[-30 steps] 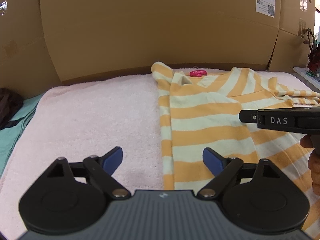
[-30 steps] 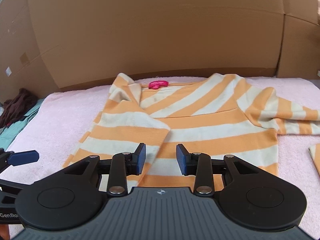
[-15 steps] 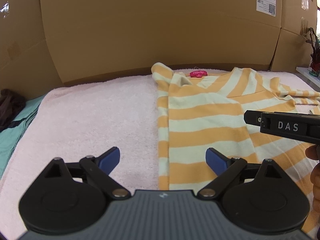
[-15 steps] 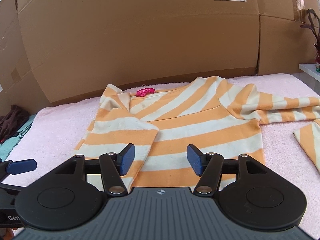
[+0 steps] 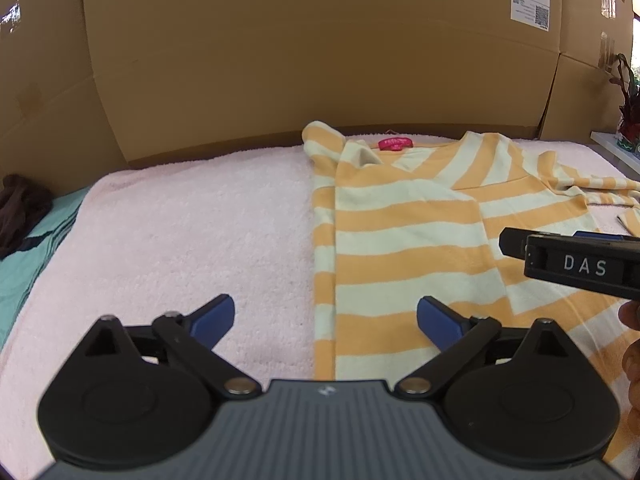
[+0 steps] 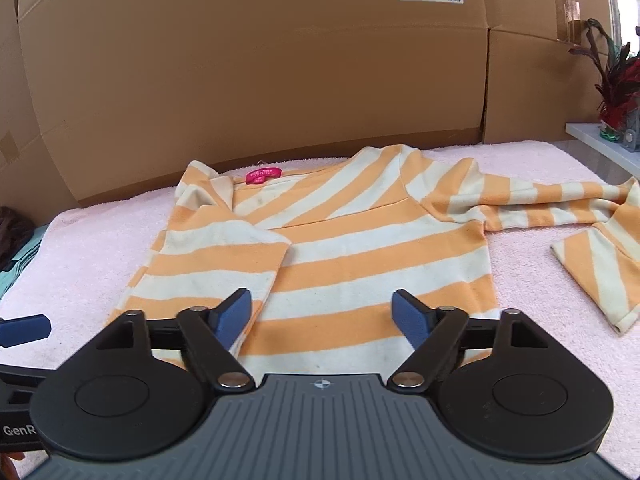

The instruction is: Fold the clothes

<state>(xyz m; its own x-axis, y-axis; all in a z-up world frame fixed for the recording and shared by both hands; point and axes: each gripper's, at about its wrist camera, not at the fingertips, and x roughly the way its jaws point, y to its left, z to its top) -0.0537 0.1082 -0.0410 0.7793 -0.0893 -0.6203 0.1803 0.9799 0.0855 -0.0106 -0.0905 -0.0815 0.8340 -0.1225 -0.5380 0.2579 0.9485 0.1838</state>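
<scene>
- Cardboard boxes (image 6: 248,80) form a brown wall behind a table covered by a pink towel (image 5: 192,232).
- An orange-and-cream striped top (image 6: 360,248) lies flat on the towel, its pink neck label (image 6: 262,175) toward the boxes.
- One sleeve (image 6: 224,256) is folded over the body of the top; the other sleeve (image 6: 560,204) trails away from it across the towel.
- Left tongs (image 5: 324,314) are released, blue pads wide apart, above the top's folded edge.
- Right tongs (image 6: 322,318) are likewise spread wide above the top's hem, gripping nothing.
- Dark and teal clothes (image 5: 24,224) lie beyond the towel's edge, well apart from the top.
</scene>
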